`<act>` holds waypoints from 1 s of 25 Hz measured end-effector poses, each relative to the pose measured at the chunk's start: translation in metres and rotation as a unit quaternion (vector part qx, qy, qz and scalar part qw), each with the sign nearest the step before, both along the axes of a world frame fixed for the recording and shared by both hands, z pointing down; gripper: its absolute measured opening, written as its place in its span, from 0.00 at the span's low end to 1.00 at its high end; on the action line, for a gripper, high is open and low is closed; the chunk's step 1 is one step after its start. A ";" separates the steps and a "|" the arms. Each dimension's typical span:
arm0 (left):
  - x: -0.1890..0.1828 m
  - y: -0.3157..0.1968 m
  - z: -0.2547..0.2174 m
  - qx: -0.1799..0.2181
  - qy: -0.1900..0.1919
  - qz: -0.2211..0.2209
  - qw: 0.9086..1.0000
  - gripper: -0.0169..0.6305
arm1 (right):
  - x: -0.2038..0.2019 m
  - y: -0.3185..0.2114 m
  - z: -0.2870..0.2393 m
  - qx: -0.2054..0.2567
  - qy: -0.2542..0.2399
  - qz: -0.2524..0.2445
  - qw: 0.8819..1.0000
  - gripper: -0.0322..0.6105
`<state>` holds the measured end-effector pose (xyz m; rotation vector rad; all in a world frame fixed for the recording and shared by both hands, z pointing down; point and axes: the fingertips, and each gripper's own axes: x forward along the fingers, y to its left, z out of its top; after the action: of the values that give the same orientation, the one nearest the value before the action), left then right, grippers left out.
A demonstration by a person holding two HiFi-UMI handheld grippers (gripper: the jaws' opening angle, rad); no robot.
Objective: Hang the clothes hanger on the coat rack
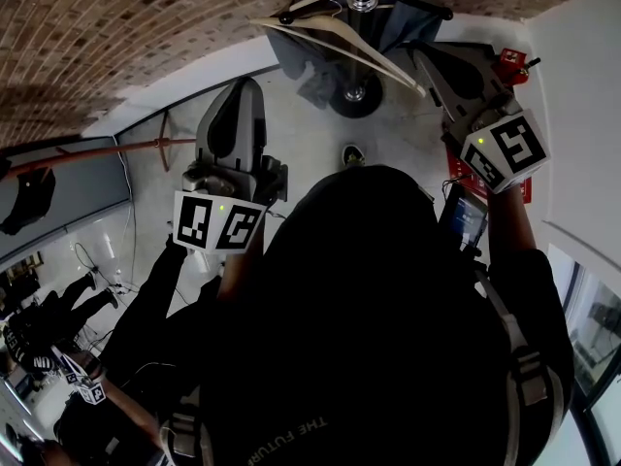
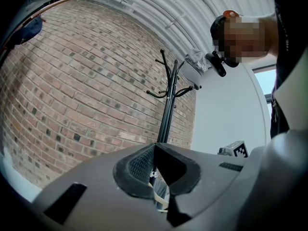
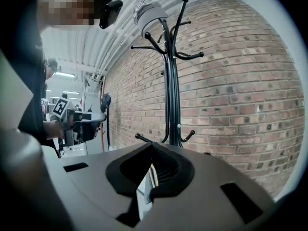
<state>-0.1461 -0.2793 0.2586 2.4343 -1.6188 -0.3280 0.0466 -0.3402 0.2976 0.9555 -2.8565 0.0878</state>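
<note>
Right gripper (image 3: 151,146) is pinched fully closed with nothing in it. Left gripper (image 2: 155,146) is closed and empty too, and both face the coat rack (image 3: 171,81). The clothes hanger (image 1: 335,45) sits against the coat rack's pole, carrying a grey garment (image 1: 291,61). Light, stiff wood, I'd say, so grab the neck beside the hook. Only the head view shows it whole; the gripper views catch pale slivers.

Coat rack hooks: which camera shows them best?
Right gripper view: the coat rack stands close, its upper and lower hooks clear. The left gripper view shows it smaller, farther off. The head view only looks down its pole.
</note>
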 end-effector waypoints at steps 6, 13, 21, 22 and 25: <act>0.002 0.002 0.004 -0.003 0.000 0.004 1.000 0.05 | 0.009 0.002 0.008 -0.013 -0.012 0.017 1.000 0.08; 0.004 0.002 0.005 -0.004 0.000 0.006 1.000 0.05 | 0.008 0.005 0.015 -0.015 0.006 0.006 1.000 0.08; 0.002 0.001 0.003 -0.003 -0.001 0.002 1.000 0.05 | 0.003 0.002 0.015 -0.016 0.016 0.000 1.000 0.08; 0.002 0.001 0.004 -0.003 -0.001 0.002 1.000 0.05 | 0.001 0.001 0.015 -0.015 0.017 -0.001 1.000 0.08; 0.002 -0.002 0.004 -0.001 -0.002 0.002 1.000 0.05 | 0.001 -0.001 0.017 -0.013 0.020 -0.002 1.000 0.08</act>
<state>-0.1441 -0.2811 0.2622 2.4370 -1.6155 -0.3222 0.0474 -0.3416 0.3149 0.9372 -2.8137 0.1053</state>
